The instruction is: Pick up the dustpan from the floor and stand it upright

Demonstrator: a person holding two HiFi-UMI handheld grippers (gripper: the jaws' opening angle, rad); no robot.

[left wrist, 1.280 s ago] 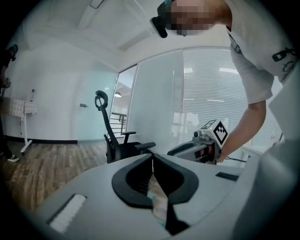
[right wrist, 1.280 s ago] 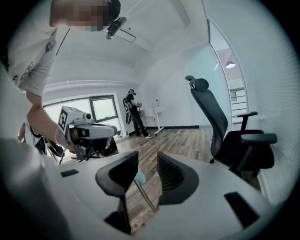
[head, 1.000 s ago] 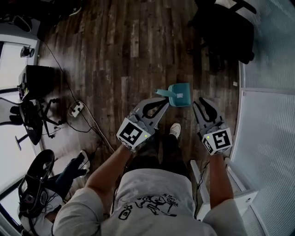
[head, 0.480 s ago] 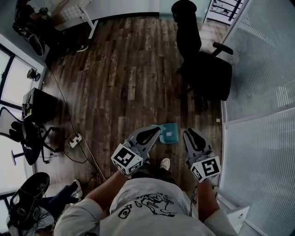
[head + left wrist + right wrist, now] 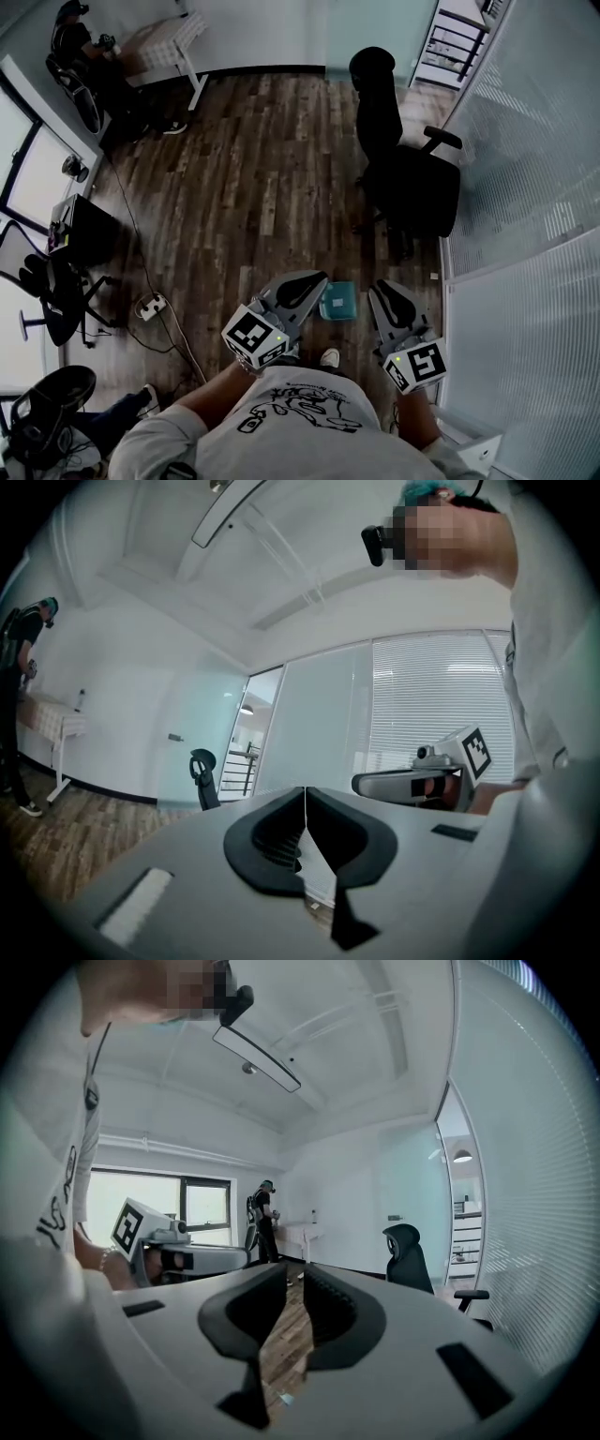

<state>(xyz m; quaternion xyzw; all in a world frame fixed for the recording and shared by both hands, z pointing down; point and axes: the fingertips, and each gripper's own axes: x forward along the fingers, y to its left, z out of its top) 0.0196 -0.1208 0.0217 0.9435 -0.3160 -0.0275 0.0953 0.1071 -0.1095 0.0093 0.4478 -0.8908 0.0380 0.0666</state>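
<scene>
Both forearms reach forward at lower centre of the frame: the left claw point(image 5: 319, 289) pinched shut on the dustpan point(image 5: 337, 302), the right claw point(image 5: 382, 292) just beside it, jaws slightly parted, empty.

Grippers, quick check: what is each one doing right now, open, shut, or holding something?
Left gripper: shut, jaws together, nothing between them.
Right gripper: slightly open, nothing between the jaws.
</scene>
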